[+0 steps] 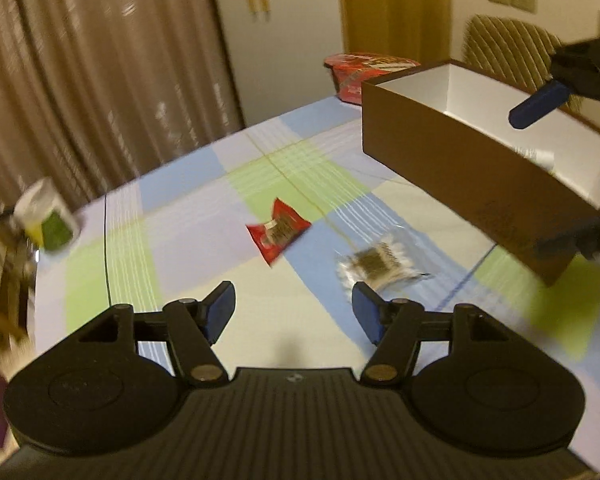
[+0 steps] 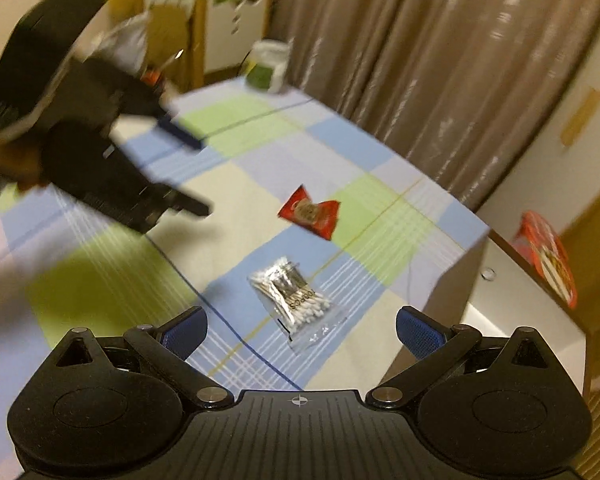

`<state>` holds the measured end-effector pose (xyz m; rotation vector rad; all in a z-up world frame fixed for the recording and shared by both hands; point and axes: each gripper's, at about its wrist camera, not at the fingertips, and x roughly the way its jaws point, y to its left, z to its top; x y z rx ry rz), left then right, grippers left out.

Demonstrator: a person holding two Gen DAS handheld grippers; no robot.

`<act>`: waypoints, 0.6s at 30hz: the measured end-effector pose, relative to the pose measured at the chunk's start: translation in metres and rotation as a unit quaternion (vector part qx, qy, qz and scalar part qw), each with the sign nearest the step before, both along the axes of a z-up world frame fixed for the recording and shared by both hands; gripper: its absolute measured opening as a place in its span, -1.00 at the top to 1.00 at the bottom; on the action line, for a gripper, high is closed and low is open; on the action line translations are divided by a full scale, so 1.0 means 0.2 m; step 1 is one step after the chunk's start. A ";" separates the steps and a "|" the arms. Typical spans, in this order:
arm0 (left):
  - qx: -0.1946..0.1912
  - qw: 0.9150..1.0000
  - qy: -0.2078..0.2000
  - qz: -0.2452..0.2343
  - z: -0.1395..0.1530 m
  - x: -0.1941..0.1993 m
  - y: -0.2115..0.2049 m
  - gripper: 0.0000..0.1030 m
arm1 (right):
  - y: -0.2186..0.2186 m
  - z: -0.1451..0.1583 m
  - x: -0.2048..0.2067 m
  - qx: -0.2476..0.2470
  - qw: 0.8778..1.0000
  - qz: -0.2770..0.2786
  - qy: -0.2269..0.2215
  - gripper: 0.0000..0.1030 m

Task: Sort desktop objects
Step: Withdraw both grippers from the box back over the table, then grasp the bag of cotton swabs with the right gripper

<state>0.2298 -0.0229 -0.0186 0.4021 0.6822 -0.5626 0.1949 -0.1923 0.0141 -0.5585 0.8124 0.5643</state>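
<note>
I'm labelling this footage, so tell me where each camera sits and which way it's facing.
Left wrist: on the left gripper, angled down over the checked tablecloth toward the brown cardboard box; its open blue pads show.
Right wrist: on the right gripper, angled down at the clear bag of cotton swabs; open pads show.
Shared: swab bag, red snack packet, each other's gripper.

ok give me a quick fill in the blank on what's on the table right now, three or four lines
1. The snack packet lying on the checked tablecloth is ____ in colour.
2. The clear bag nearest the right gripper holds cotton ____.
3. The brown box is ____ on the inside.
4. Neither the left gripper nor the right one holds anything; both stand ____.

Missing words: red; swabs; white; open
</note>
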 end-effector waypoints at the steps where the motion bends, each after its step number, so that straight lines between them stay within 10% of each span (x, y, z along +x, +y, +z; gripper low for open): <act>1: 0.005 1.000 -0.005 -0.010 -0.01 0.04 0.00 -0.23 | 0.02 -0.03 0.02 -0.013 1.000 0.007 0.001 -1.00; 13: 0.033 0.996 -0.008 -0.088 -0.26 0.40 -0.08 -0.25 | 0.16 -0.31 0.30 -0.103 0.989 0.101 0.042 -0.99; 18: 0.027 0.995 0.007 -0.094 -0.32 0.50 -0.06 -0.25 | 0.24 -0.46 0.42 -0.155 0.974 0.148 0.067 -0.66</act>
